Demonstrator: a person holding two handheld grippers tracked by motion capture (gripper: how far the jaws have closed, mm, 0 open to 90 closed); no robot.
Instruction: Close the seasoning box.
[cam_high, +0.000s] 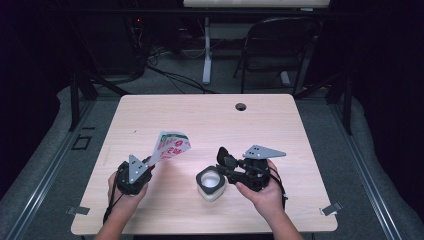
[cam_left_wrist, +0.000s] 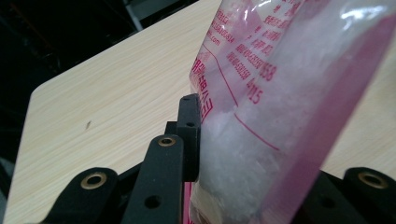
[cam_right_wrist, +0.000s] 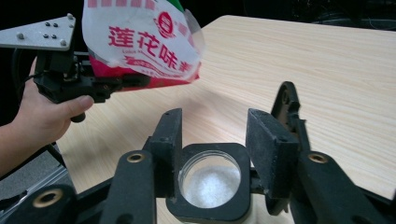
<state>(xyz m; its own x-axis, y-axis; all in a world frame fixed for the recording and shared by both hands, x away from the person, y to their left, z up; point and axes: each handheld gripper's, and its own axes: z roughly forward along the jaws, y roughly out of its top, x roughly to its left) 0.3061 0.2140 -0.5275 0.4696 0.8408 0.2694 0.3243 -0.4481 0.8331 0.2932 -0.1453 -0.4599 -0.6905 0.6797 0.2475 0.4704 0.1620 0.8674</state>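
Near the front edge of the table (cam_high: 210, 115), at about six o'clock in the high view, stands a small white jar (cam_high: 210, 184) with a square black collar round its open mouth; white granules already lie inside it. The right hand-held gripper (cam_high: 223, 165) reaches to it from three o'clock. In the right gripper view its two pads stand on either side of the collar (cam_right_wrist: 211, 179), close but with a sliver of gap on each side, so the jaws are spread and have just been closing in on the jar, which sits between them without being pinched yet.

At about eight o'clock the left hand-held gripper (cam_high: 148, 164) pinches the lower end of a plastic bag (cam_high: 171, 145) with red print and white crystals inside. The left gripper view shows one pad (cam_left_wrist: 189, 135) pressed flat against the film. The bag is held in the air, tilted up and toward the jar, its far end well short of the jar's mouth.

By the look of it, the step in hand is steadying the jar before pouring from the bag. Next, the right jaws need to seat firmly on the collar, and the left hand must carry the bag's open end over the mouth and tip it slowly, since loose crystals could spill onto the table.
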